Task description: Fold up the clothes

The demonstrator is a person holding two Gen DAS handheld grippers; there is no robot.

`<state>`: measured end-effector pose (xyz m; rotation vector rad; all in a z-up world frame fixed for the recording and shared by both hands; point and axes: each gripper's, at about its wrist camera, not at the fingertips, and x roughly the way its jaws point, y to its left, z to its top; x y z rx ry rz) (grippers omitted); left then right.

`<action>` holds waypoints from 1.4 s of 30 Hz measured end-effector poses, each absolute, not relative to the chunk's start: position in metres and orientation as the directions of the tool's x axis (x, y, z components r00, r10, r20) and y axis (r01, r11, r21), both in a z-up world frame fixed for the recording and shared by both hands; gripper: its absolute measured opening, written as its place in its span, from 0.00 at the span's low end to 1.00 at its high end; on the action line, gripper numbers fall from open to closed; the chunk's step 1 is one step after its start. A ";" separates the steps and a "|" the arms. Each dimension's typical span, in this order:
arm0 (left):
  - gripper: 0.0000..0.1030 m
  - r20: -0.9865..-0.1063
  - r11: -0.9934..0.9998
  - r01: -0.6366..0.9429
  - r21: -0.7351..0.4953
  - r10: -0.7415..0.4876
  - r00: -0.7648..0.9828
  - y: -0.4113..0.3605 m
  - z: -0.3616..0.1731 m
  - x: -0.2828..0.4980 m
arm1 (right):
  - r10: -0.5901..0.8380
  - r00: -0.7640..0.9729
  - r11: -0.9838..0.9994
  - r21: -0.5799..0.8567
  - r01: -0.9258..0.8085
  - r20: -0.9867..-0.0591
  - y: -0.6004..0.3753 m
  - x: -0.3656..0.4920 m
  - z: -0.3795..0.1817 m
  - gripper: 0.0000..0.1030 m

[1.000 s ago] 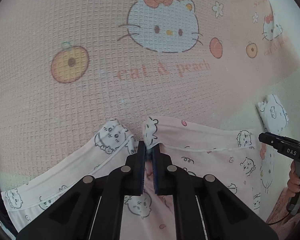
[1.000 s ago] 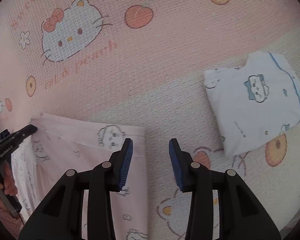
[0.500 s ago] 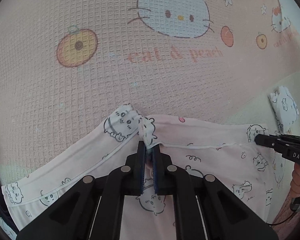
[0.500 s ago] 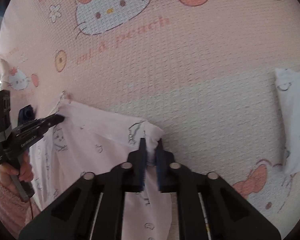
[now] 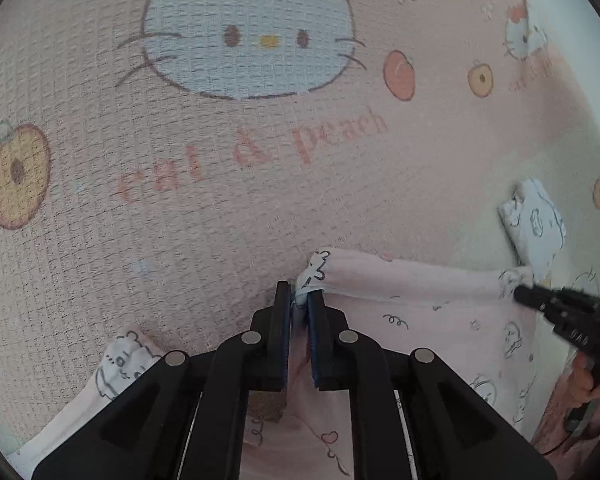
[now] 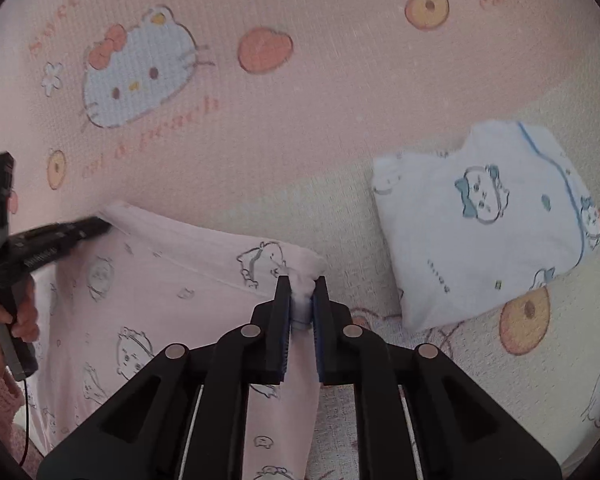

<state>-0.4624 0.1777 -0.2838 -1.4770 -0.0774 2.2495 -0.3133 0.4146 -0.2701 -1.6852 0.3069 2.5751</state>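
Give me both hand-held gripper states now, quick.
Left hand-held gripper: jaws opening a little, pads pressing on the pink garment at a top corner.
Right hand-held gripper: shut on the pink garment's other top corner.

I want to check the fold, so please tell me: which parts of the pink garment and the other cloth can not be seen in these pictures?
- Pink garment: its lower part, left wrist view, covered by the left gripper and cut by the frame edge.
- Same, right wrist view: right gripper covers the pinched corner.
- White folded garment: in the left wrist view only a small edge shows.
- Garment type: cannot tell.
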 end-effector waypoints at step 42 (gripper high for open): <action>0.29 -0.822 -0.843 -0.437 -0.314 0.471 -0.319 0.206 -0.252 -0.469 | -0.072 -0.427 -0.954 0.187 -0.233 -0.901 0.438 -0.325 -0.279 0.15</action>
